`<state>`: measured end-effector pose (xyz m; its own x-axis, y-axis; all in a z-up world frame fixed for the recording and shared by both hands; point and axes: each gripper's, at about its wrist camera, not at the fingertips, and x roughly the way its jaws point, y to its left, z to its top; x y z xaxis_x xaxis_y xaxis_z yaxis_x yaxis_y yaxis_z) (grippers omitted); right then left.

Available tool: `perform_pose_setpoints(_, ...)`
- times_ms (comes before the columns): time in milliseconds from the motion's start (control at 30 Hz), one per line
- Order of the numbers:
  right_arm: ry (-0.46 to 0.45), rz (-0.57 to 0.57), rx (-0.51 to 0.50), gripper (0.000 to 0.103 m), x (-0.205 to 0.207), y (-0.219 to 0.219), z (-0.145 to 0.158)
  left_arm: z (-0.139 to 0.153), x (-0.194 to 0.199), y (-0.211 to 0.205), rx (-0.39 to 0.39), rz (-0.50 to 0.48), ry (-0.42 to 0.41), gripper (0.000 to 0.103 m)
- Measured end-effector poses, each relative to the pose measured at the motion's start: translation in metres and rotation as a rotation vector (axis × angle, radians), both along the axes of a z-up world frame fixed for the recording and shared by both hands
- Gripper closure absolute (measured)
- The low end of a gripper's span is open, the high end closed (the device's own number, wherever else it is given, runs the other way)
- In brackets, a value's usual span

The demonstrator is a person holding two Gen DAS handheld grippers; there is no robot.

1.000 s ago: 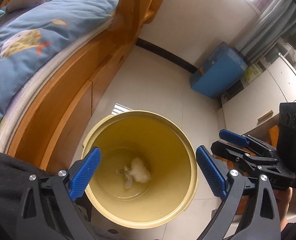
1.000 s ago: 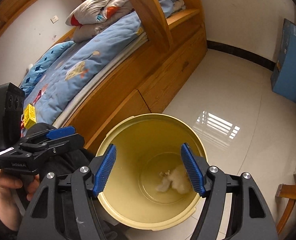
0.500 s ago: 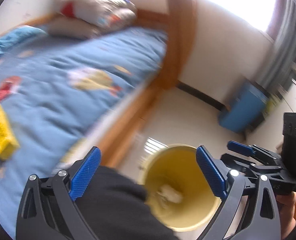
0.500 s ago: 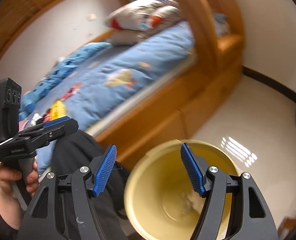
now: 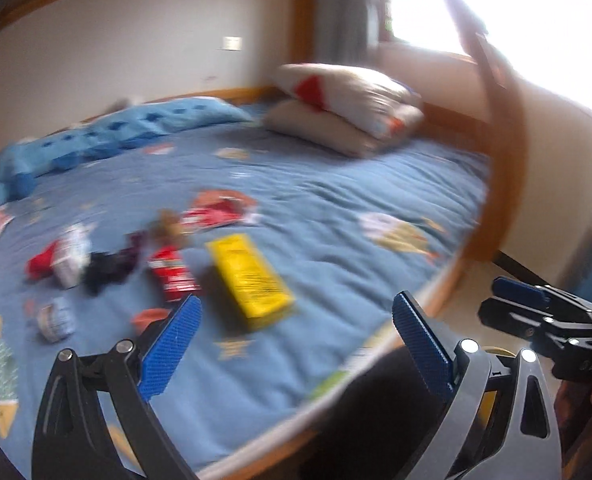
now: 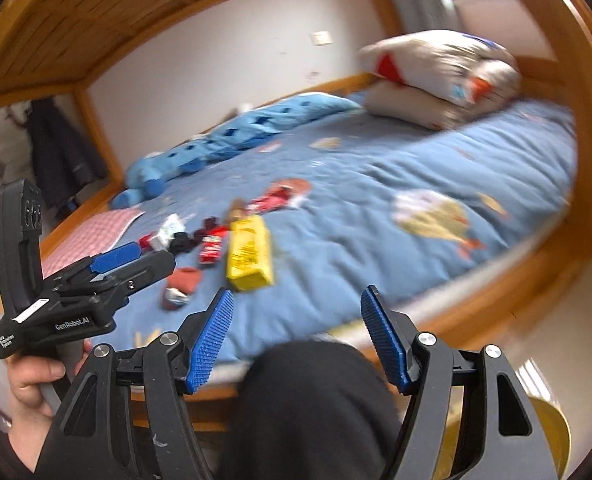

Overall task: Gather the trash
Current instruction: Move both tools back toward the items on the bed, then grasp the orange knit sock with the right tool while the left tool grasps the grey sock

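Note:
Trash lies on the blue bedspread (image 5: 335, 216): a yellow box (image 5: 248, 276) (image 6: 250, 258), a red can (image 5: 174, 276) (image 6: 212, 250), a red wrapper (image 5: 216, 214) (image 6: 274, 200), a white and red pack (image 5: 62, 258) and a small crumpled piece (image 5: 56, 320) (image 6: 176, 298). My left gripper (image 5: 296, 342) is open and empty, above the bed's near edge. My right gripper (image 6: 297, 340) is open and empty, lower, over a black-clad knee. The yellow bin (image 6: 551, 440) shows only as a rim at the lower right.
Two stacked pillows (image 5: 347, 108) lie at the head of the bed, a folded blue blanket (image 5: 112, 136) along the wall. A wooden bed post (image 5: 503, 152) stands on the right. A black knee (image 6: 307, 408) is between me and the bed.
Both grippers have swung up and left from over the yellow bin to face the bed. The bin has dropped almost out of view. Both stay open.

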<state>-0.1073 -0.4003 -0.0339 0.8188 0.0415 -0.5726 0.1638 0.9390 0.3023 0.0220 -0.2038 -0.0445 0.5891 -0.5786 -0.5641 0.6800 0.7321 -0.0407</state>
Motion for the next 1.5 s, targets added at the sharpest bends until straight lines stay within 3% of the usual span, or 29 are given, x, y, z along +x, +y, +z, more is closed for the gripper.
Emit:
perform_pose_setpoints(233,-0.03,0.155,-0.037,0.037,0.061,0.061,0.006,0.005,0.037,0.074,-0.011,0.245,-0.036,0.007)
perform_pose_setpoints(400,-0.029,0.244,-0.055,0.037,0.096,0.098,0.008,0.004,0.049,0.118,-0.035,0.347,-0.038,0.007)
perform_pose_setpoints(700,-0.019,0.327,-0.03,0.037,0.135,0.141,0.001,-0.001,0.061,0.165,-0.052,0.432,-0.025,0.006)
perform_pose_setpoints(900,0.005,0.347,-0.076,0.037,0.152,0.159,-0.014,-0.006,0.073,0.191,-0.105,0.489,-0.02,0.004)
perform_pose_setpoints(1233,0.123,0.343,-0.091,0.038,0.188,0.166,-0.066,-0.034,0.097,0.195,-0.095,0.492,0.013,0.004)
perform_pose_setpoints(1500,0.224,0.317,-0.076,0.038,0.212,0.159,-0.104,-0.052,0.117,0.196,-0.108,0.502,0.085,0.004)
